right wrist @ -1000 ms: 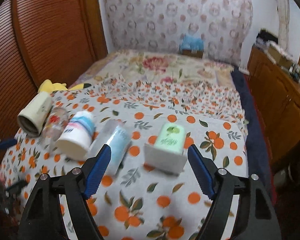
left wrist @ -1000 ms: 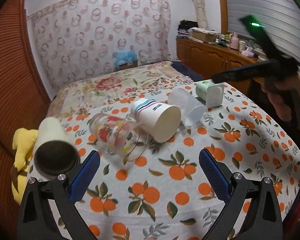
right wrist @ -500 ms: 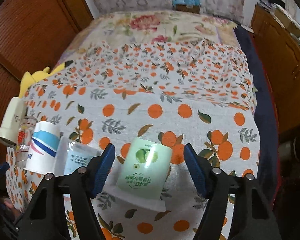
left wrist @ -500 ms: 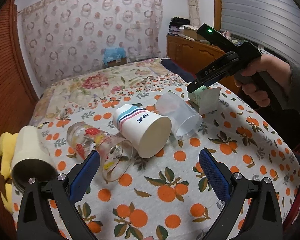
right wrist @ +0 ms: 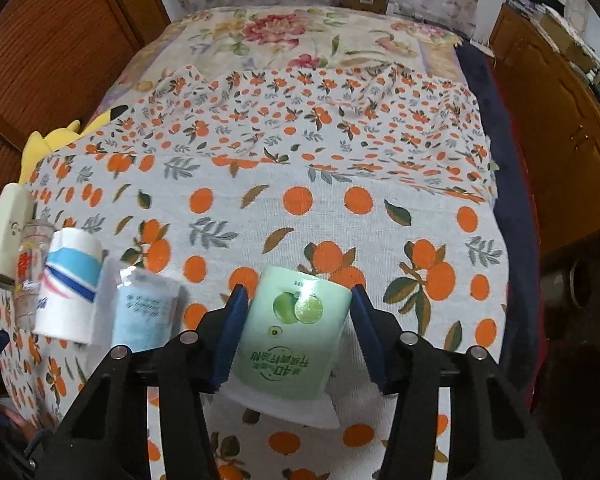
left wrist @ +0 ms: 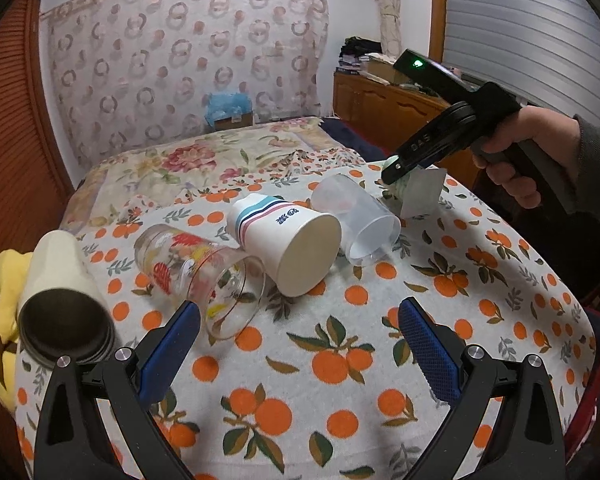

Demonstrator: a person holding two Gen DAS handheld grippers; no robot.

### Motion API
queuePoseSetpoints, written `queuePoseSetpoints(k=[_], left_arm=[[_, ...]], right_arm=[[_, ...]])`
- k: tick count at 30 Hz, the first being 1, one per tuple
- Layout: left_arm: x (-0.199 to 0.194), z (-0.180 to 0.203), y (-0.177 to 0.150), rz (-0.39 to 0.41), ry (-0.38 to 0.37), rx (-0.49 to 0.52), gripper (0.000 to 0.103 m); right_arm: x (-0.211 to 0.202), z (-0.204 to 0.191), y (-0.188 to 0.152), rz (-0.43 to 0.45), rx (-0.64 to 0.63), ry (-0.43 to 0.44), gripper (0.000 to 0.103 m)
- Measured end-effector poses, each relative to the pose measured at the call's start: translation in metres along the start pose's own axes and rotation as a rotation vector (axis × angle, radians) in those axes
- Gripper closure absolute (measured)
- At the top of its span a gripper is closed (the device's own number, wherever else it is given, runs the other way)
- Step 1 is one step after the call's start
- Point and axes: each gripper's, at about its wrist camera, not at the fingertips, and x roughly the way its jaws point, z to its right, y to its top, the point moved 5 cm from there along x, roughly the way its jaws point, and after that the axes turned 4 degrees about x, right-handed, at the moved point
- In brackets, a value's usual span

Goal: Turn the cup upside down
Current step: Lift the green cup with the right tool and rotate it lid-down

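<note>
Several cups lie on their sides in a row on the orange-print cloth [left wrist: 340, 344]. A green lime-print cup [right wrist: 296, 328] lies between the fingers of my right gripper [right wrist: 296, 316], which is open, with the pads close to the cup's sides. In the left wrist view the right gripper [left wrist: 392, 176] reaches down over this cup [left wrist: 412, 192] at the far right. My left gripper [left wrist: 296, 340] is open and empty, hanging above the cloth in front of the glass.
Left of the green cup lie a clear plastic cup [left wrist: 360, 216], a striped paper cup [left wrist: 288, 244], a printed glass [left wrist: 196, 272] and a cream tumbler [left wrist: 60, 296]. A yellow plush toy [left wrist: 4, 292] sits at the left edge. A wooden cabinet [right wrist: 560, 120] stands on the right.
My right gripper has come down and forward over the green cup, so that the cup now sits between its fingers. The left gripper has shifted only slightly.
</note>
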Motion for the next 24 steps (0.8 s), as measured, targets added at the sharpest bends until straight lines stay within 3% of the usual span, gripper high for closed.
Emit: queuePoseSetpoints(k=[13,24], left_arm=[[-0.053,-0.01,-0.02,0.06,0.05,-0.042,0.007],[-0.076,-0.046,-0.051,0.063,0.097,-0.118,0.007]], right_arm=[[-0.081,-0.063,-0.068,0.089,-0.11,0.08,0.048],[-0.076,-0.162,-0.148,0.01,-0.268,0.202,0.048]])
